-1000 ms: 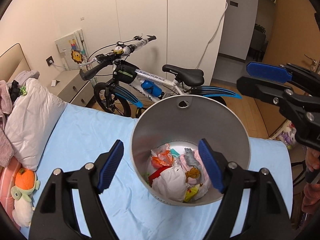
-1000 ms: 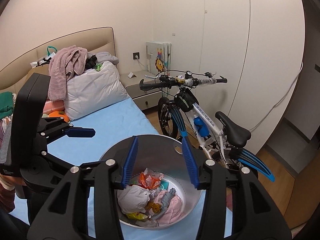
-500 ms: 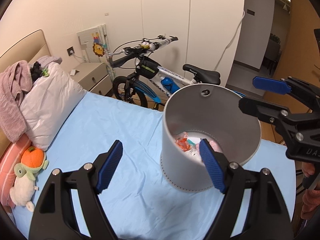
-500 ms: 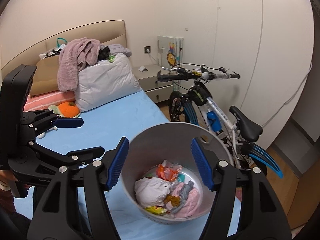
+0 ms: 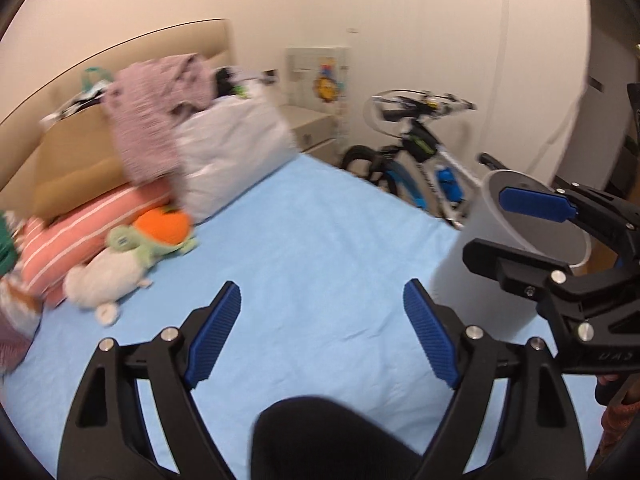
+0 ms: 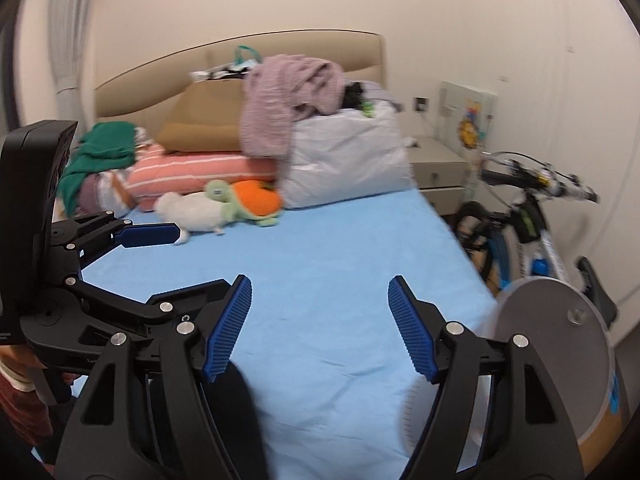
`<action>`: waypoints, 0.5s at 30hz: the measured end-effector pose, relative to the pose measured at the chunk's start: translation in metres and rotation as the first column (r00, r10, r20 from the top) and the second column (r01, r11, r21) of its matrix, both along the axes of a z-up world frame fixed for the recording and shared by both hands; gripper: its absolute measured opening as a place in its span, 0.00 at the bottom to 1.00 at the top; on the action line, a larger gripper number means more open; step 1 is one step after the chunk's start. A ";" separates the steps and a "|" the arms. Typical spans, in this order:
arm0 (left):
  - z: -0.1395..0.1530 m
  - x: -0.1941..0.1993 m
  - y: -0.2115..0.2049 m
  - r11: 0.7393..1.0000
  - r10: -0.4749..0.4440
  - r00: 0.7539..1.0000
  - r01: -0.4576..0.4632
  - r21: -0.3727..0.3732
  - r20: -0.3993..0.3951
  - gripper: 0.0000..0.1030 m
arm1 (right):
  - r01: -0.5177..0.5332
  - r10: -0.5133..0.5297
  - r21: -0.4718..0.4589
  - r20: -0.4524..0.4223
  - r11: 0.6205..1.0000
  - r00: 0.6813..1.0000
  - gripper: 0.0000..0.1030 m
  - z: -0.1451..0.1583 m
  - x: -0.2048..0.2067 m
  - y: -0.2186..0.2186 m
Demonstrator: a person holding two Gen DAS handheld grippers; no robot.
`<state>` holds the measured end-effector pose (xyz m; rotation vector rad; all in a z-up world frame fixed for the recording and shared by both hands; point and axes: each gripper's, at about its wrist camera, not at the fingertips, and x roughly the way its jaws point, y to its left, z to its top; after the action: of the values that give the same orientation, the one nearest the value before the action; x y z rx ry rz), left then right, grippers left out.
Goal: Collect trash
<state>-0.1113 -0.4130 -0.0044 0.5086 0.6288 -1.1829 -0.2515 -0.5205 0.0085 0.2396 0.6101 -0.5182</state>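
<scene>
A grey round trash bin (image 5: 480, 256) stands on the blue bed sheet at the right edge of the left wrist view; its contents are hidden now. It also shows at the lower right of the right wrist view (image 6: 556, 360). My left gripper (image 5: 322, 334) is open and empty above the sheet, left of the bin. My right gripper (image 6: 320, 326) is open and empty, also above the sheet; it appears in the left wrist view (image 5: 560, 236) in front of the bin. My left gripper appears at the left of the right wrist view (image 6: 132, 260).
Pillows (image 6: 344, 160), a pink towel (image 6: 288, 100), green cloth (image 6: 104, 152) and a turtle plush toy (image 6: 224, 204) lie at the head of the bed (image 6: 320, 260). A bicycle (image 6: 532, 220) and a nightstand (image 6: 436, 168) stand to the right. A dark shape (image 5: 332, 436) is at the bottom.
Both grippers have swung left, away from over the bin toward the head of the bed. The bin moved to the right edge of both views. Both stayed open.
</scene>
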 end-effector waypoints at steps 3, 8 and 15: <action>-0.005 0.036 0.042 0.990 0.140 0.990 -0.140 0.009 0.024 0.81 | -0.102 0.102 0.019 0.016 0.995 0.995 0.68 -0.006 0.044 0.028; -0.020 0.097 0.121 0.915 0.399 0.916 -0.400 0.048 0.040 0.81 | -0.276 0.275 0.028 0.031 0.961 0.961 0.70 -0.013 0.114 0.083; -0.033 0.150 0.238 0.731 0.676 0.735 -0.678 0.076 0.053 0.81 | -0.472 0.472 0.032 0.006 0.881 0.882 0.72 -0.027 0.195 0.166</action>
<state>0.0390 -0.1754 -0.0370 0.3157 0.7664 -0.4449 -0.0561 -0.3547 -0.0184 0.1126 0.6529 -0.0349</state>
